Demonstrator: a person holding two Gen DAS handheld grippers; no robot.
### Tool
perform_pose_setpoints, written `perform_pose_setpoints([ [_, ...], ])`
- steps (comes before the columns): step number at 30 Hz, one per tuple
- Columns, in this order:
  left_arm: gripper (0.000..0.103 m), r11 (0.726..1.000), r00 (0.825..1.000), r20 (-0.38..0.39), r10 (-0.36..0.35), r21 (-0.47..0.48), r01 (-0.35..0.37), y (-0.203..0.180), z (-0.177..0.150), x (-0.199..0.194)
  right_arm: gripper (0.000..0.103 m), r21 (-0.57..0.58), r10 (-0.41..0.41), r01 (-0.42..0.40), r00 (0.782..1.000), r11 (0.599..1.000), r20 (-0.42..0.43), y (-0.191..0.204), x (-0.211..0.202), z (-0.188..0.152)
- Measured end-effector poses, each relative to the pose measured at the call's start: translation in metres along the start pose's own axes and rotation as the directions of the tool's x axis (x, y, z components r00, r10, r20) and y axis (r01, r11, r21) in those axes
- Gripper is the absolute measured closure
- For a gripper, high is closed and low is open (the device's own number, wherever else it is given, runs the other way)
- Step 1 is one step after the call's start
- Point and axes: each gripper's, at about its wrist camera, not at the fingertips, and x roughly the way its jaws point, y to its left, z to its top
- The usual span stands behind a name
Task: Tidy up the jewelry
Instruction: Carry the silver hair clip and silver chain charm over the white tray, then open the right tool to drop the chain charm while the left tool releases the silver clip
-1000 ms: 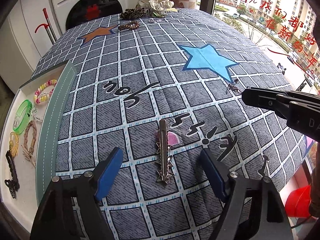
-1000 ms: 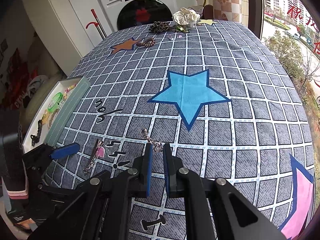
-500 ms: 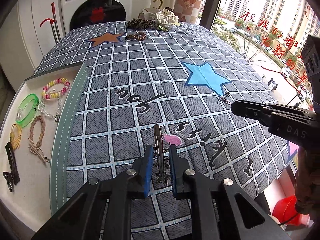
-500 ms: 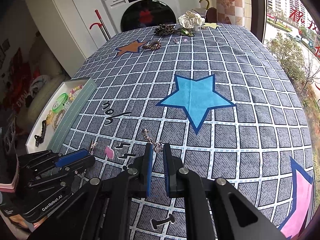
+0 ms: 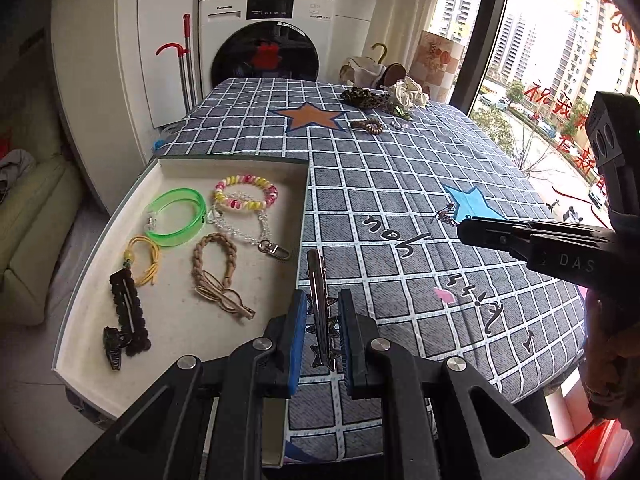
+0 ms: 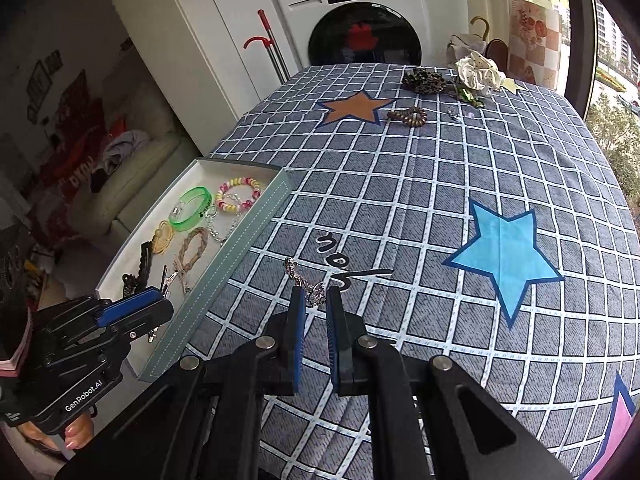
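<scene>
My left gripper is shut on a long silver hair clip with star studs and holds it in the air above the right rim of the white jewelry tray. The tray holds a green bangle, a bead bracelet, a braided band and a black clip. My right gripper is shut on a thin silver chain and holds it above the checked cloth, right of the tray. The left gripper shows at the tray's near end.
More jewelry lies at the table's far end: a leopard scrunchie, a white scrunchie, a brown coil band and small pieces. A washing machine stands beyond. A sofa is left of the tray.
My left gripper closed on the silver hair clip, lifted it off the cloth and carried it left to the tray. My right gripper lifted the chain off the cloth and moved left.
</scene>
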Motion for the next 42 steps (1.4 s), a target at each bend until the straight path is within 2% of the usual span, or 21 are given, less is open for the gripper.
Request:
perform_pose_setpoints([
  [4, 0.08, 0.997, 0.999, -0.013, 0.047, -0.053, -0.048, 0.036, -0.008, 0.001, 0.092, -0.068, 0.042, -0.043, 0.999, 0.997, -0.028, 0.039, 0.019, 0.012],
  [10, 0.08, 0.99, 0.996, -0.058, 0.073, -0.116, -0.08, 0.072, -0.021, 0.015, 0.092, -0.159, 0.08, -0.095, 0.992, 0.983, -0.098, 0.094, 0.056, 0.023],
  [16, 0.08, 0.99, 0.994, -0.09, 0.068, -0.119, -0.079, 0.082, -0.025, 0.032, 0.092, -0.24, 0.032, -0.077, 0.982, 0.968, -0.184, 0.126, 0.096, 0.025],
  [25, 0.08, 0.987, 0.99, -0.12, 0.078, -0.133, -0.094, 0.092, -0.027, 0.044, 0.092, -0.33, -0.082, -0.002, 0.967, 0.944, -0.241, 0.14, 0.124, 0.023],
  [32, 0.08, 0.987, 0.989, -0.12, 0.087, -0.126, -0.102, 0.091, -0.026, 0.045, 0.092, -0.352, -0.128, 0.022, 0.951, 0.936, -0.281, 0.145, 0.14, 0.023],
  [39, 0.08, 0.986, 0.988, -0.124, 0.095, -0.127, -0.111, 0.09, -0.026, 0.046, 0.091, -0.353, -0.127, 0.014, 0.946, 0.936, -0.298, 0.147, 0.146, 0.021],
  [42, 0.08, 0.985, 0.987, -0.128, 0.101, -0.129, -0.117, 0.09, -0.025, 0.047, 0.087, -0.338, -0.11, 0.003, 0.948, 0.941, -0.298, 0.146, 0.146, 0.022],
])
